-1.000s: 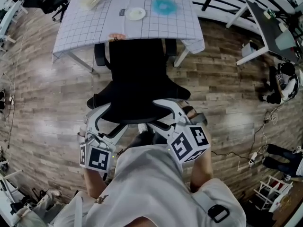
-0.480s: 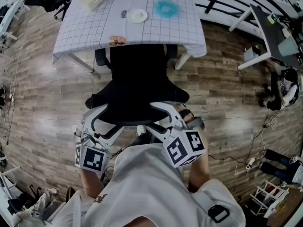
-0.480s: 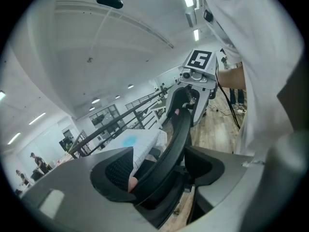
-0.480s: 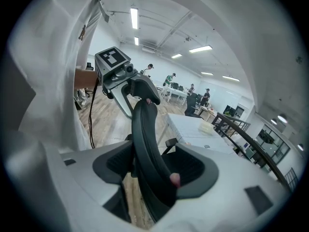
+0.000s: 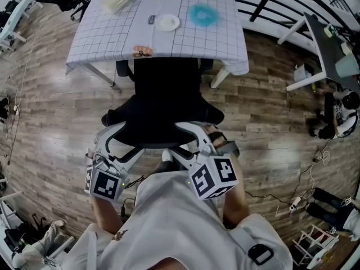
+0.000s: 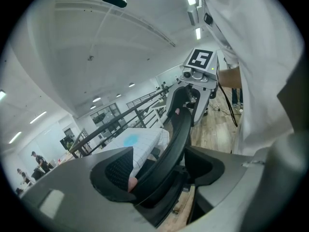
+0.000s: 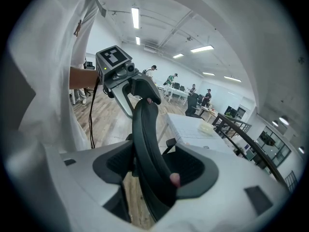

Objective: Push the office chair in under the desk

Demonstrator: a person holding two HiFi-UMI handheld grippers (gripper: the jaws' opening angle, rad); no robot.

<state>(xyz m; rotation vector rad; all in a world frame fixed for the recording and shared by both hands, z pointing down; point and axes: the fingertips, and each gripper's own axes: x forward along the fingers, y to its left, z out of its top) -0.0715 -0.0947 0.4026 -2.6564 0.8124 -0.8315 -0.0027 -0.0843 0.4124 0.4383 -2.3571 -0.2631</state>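
Grip: left gripper (image 5: 112, 138) (image 6: 159, 173) and right gripper (image 5: 197, 133) (image 7: 149, 173) each pinch top rim of office chair (image 5: 166, 106) (image 6: 176, 129) (image 7: 145, 129) backrest, left one at rim's left end, right one at right end. Rim fills each gap, pads pressing both faces. Person's white shirt (image 5: 169, 224) close behind tongs. Ahead of tongs: black seat, front edge under near edge of desk (image 5: 112, 38) (image 7: 188, 127). Farther ahead on desk: white plate (image 5: 167, 22), blue round thing (image 5: 203, 15) beside it, pale packet (image 5: 116, 0) to left.
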